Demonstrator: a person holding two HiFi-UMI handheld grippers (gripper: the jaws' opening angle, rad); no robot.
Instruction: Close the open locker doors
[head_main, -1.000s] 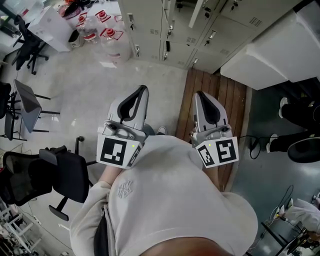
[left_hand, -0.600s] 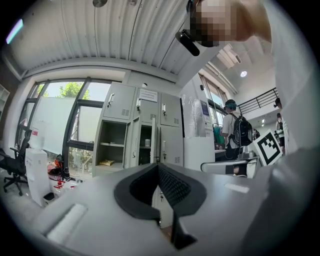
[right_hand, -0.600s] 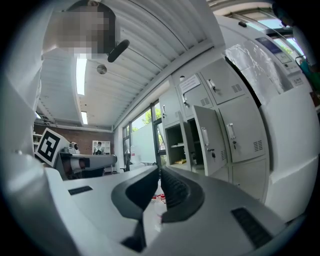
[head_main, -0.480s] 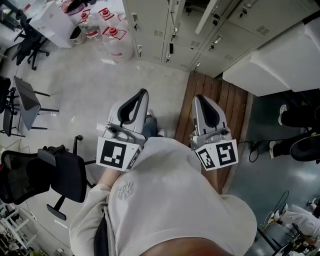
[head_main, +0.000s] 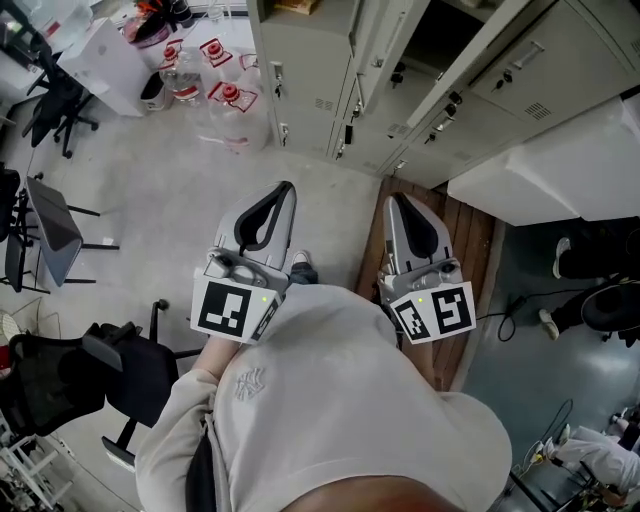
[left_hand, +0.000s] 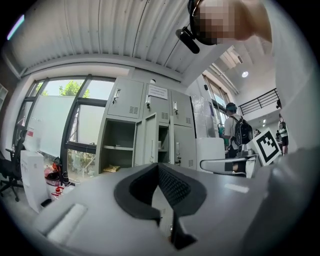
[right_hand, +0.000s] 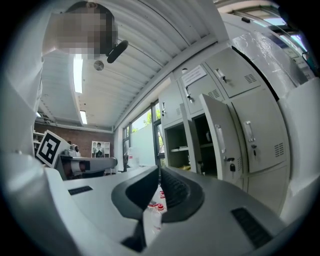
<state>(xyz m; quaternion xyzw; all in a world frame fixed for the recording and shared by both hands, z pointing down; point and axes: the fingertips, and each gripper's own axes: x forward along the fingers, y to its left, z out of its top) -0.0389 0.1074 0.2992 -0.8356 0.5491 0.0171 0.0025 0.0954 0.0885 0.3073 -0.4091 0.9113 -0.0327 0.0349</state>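
Note:
The grey lockers (head_main: 330, 70) stand ahead at the top of the head view. One door (head_main: 470, 65) swings far out beside a dark open compartment (head_main: 440, 30), and a second door (head_main: 368, 45) hangs ajar. In the left gripper view an open compartment (left_hand: 119, 150) with a shelf shows left of an ajar door (left_hand: 151, 144). The right gripper view shows an open door (right_hand: 222, 142) with its handle. My left gripper (head_main: 284, 188) and right gripper (head_main: 396, 200) are held side by side at chest height, both shut with nothing in them, well short of the lockers.
Large water bottles (head_main: 226, 100) stand on the floor left of the lockers. Black office chairs (head_main: 110, 365) are at my left. A wooden platform (head_main: 470, 225) and a white cabinet (head_main: 560, 160) lie to the right. A person with a backpack (left_hand: 235, 132) stands at the right.
The lockers have come closer and lower in the head view, with more of the open doors showing. Both grippers keep their pose and stay shut.

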